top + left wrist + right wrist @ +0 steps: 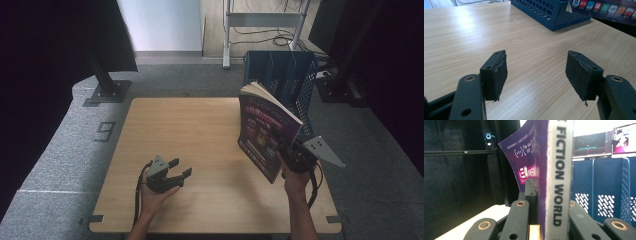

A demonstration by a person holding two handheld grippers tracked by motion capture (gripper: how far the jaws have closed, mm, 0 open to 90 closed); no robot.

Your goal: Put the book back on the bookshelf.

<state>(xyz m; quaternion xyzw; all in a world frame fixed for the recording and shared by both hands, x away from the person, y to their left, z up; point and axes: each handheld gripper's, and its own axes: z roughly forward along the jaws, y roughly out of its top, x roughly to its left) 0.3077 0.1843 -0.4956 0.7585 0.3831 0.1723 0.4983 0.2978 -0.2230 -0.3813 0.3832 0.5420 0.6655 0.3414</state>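
The right gripper (pixel 292 156) has its fingers (pixel 530 191) pinched on the lower end of a purple magazine (pixel 265 135), gripping it at the spine, which reads lengthwise up from the fingers in the right gripper view. The magazine stands nearly upright above the fingers, clear of the wooden surface (pixel 200 145), with its long axis rising and leaning a little away from the hand, its loose page edge uppermost.

Just beyond the fingers, and a touch to their far side, stands the blue file rack (pixel 282 75) at the back right corner of the surface. Its upright dividers form narrow slots that open upward; as far as the high view lets one tell, they hold nothing. The magazine's top edge sits near the rack's front wall, so the coming move, as I judge it, turns on lining the magazine's flat plane up with one slot and lowering it spine-down between two dividers.

The left gripper (pixel 170 175) rests low over the near left part of the surface, fingers (pixel 495 75) spread wide with nothing between them, well apart from the magazine and the rack. The right hand is plainly the nearer one.
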